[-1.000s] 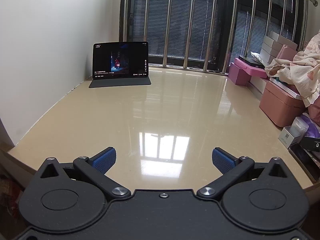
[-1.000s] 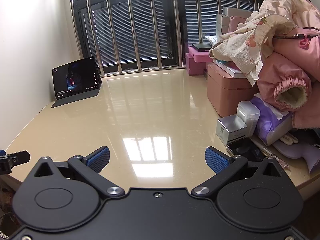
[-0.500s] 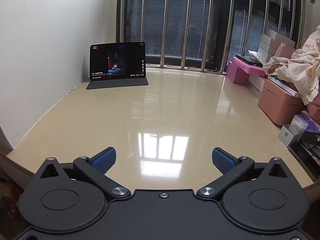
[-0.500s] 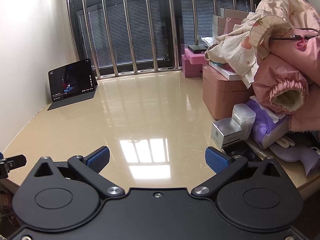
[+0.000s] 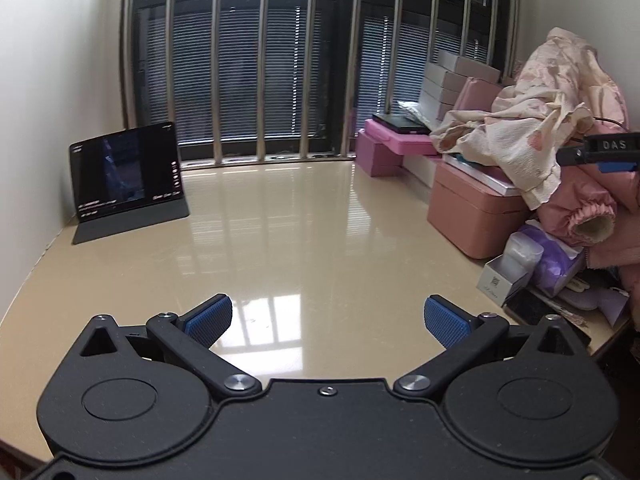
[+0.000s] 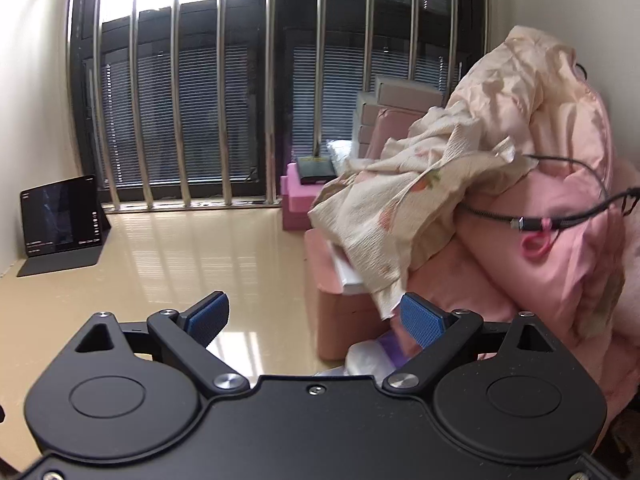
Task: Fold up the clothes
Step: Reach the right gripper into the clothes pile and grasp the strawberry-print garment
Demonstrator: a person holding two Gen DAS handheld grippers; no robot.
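A heap of clothes lies at the right of the glossy beige table (image 5: 280,240): a cream crinkled garment with peach prints (image 6: 400,216) (image 5: 520,148) draped over a pink padded jacket (image 6: 560,240) (image 5: 576,208). My right gripper (image 6: 316,318) is open, close to the heap, with the cream garment's hanging hem just above its right fingertip (image 6: 420,320). My left gripper (image 5: 328,320) is open over the table's near edge, holding nothing. The right gripper's finger shows at the right edge of the left wrist view, beside the heap.
A tablet (image 5: 126,172) (image 6: 60,220) stands on its dark cover at the far left by the wall. Pink boxes (image 5: 472,208) (image 6: 304,200), stacked cartons (image 5: 452,80), a purple pack (image 5: 556,256) and a small white box (image 5: 504,280) line the right side. Barred window behind.
My right gripper has swung right and moved up close to the clothes heap. The left gripper has turned right, bringing the heap into its view. Both stay open.
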